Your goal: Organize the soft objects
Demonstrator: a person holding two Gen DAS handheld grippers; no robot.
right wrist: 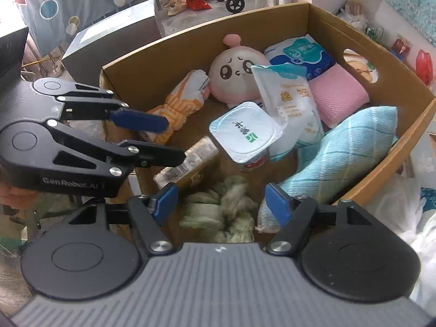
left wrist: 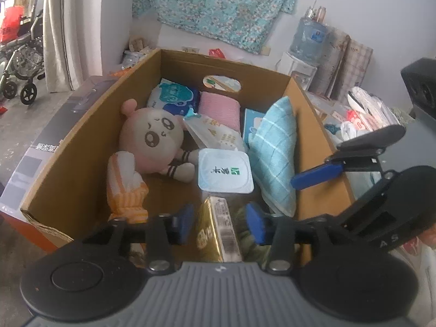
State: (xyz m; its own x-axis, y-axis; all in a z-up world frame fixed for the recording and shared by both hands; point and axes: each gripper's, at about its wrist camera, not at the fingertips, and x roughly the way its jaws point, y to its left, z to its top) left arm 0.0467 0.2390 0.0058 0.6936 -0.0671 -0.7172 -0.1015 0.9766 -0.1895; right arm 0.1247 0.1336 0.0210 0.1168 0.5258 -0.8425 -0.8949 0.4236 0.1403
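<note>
A cardboard box (left wrist: 81, 136) (right wrist: 190, 35) holds a pink plush doll (left wrist: 152, 141) (right wrist: 234, 70), an orange striped cloth (left wrist: 125, 188) (right wrist: 179, 100), a blue checked towel (left wrist: 275, 150) (right wrist: 346, 147), a pink towel (left wrist: 220, 106) (right wrist: 338, 92) and a fluffy green cloth (right wrist: 218, 212) (left wrist: 245, 242). My left gripper (left wrist: 220, 224) (right wrist: 160, 139) hangs open over the box's near end, above a gold pack (left wrist: 215, 229). My right gripper (right wrist: 221, 201) (left wrist: 346, 155) is open just above the green cloth, its pads clear of it.
Also in the box are a sealed yoghurt cup (left wrist: 224, 171) (right wrist: 245, 128), a white tissue pack (right wrist: 291, 103) and a blue-and-white pack (left wrist: 174, 95). A water bottle (left wrist: 308, 38) and bags crowd the right side. A wheelchair (left wrist: 21, 62) stands far left.
</note>
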